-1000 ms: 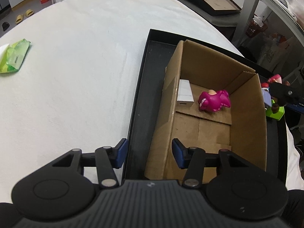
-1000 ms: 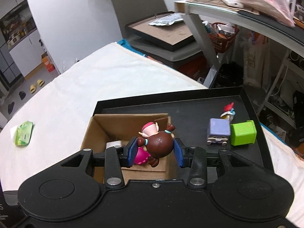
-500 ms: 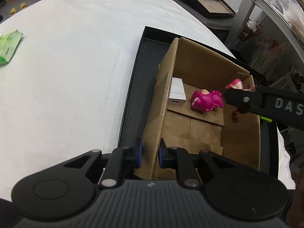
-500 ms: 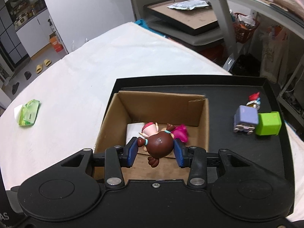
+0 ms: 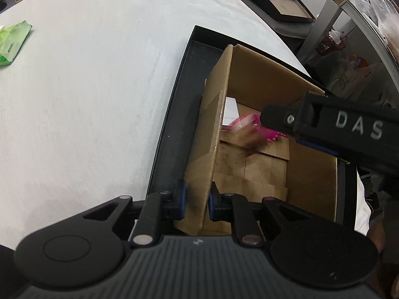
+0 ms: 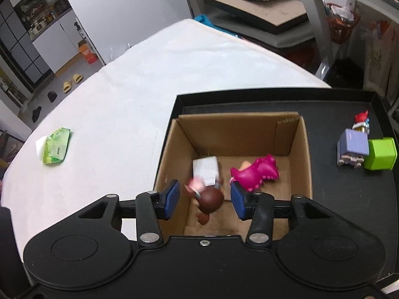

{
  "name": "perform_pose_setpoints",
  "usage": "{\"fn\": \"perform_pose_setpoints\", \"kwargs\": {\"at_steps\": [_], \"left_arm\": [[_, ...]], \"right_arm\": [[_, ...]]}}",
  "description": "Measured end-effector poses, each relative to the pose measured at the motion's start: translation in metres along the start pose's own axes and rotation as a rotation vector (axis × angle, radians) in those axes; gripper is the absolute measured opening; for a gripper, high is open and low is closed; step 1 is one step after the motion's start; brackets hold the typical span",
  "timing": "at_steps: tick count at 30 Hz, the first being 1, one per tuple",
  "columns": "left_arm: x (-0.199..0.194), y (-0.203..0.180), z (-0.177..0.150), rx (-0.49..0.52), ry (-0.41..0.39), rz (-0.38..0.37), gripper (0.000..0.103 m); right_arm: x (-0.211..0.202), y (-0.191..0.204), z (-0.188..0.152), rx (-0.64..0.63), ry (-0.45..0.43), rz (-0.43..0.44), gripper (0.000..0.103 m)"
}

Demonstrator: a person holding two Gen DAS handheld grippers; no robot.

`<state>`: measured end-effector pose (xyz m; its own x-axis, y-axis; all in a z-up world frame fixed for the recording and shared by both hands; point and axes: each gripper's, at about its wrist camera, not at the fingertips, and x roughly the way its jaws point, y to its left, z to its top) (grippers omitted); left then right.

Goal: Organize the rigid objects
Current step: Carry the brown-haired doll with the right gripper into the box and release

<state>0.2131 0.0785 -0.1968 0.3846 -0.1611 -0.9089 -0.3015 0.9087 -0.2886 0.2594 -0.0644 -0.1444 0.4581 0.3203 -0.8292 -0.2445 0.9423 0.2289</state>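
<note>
The left gripper [image 5: 195,200] pinches the near wall of the cardboard box [image 6: 303,172] in the black tray [image 6: 324,101], while the right gripper [image 6: 202,200] hangs spread above a blurred, probably loose brown-haired doll [image 6: 208,196] beside the pink dinosaur [image 6: 256,173]

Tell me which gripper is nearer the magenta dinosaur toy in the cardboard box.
Right. The right gripper hangs open over the box interior just beside the magenta dinosaur toy; the left gripper is clamped on the cardboard box wall at its near corner.
</note>
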Motion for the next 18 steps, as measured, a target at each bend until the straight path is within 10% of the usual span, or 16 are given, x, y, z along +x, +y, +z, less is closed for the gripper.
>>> {"fn": "perform_pose_setpoints", "kwargs": {"at_steps": [18], "left_arm": [[-0.006,-0.014,0.0,0.034,-0.012,0.08,0.016]], "right_arm": [[-0.037,-0.063,-0.011,0.099,-0.072,-0.026,0.049]]}}
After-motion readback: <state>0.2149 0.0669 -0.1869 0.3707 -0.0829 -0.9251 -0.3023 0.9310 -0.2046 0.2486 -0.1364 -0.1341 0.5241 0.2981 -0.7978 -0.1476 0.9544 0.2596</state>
